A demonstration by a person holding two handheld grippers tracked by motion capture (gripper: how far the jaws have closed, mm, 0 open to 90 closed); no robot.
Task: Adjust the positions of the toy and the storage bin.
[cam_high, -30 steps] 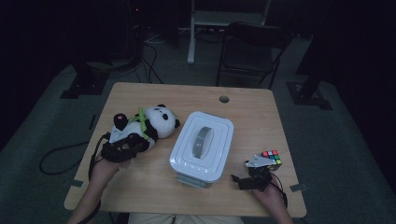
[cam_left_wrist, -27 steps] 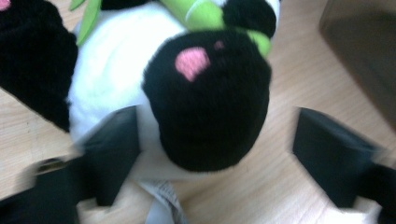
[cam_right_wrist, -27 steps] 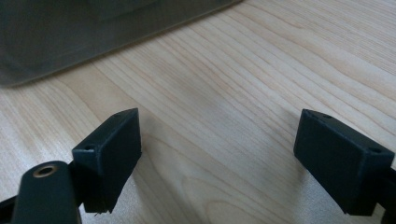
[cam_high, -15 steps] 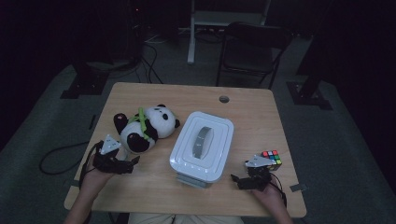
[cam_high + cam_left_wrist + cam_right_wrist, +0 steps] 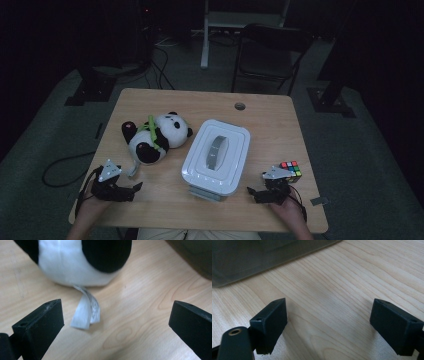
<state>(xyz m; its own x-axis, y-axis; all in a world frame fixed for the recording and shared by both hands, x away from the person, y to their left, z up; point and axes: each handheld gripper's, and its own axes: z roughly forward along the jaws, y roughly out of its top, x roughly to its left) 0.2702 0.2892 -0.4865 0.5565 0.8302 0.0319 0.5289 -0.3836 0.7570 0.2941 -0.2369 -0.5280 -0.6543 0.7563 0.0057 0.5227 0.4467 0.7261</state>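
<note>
While both claws rest low at the near edge of the pale wooden worktop point(image 5: 280, 117), the black-and-white plush panda point(image 5: 155, 137) lies free.

Left claw point(image 5: 131, 190) has just been opening; its jaws now gape wide with nothing between them, and the panda's white fabric label point(image 5: 86, 310) lies on the wood just ahead. Right claw point(image 5: 254, 192) is spread too, over bare wood, beside the white lidded plastic box point(image 5: 216, 155) and near the multicoloured puzzle cube point(image 5: 291, 168).

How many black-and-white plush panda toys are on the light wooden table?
1: the black-and-white plush panda toy lies on the light wooden table, left of the white lidded plastic box.
</note>
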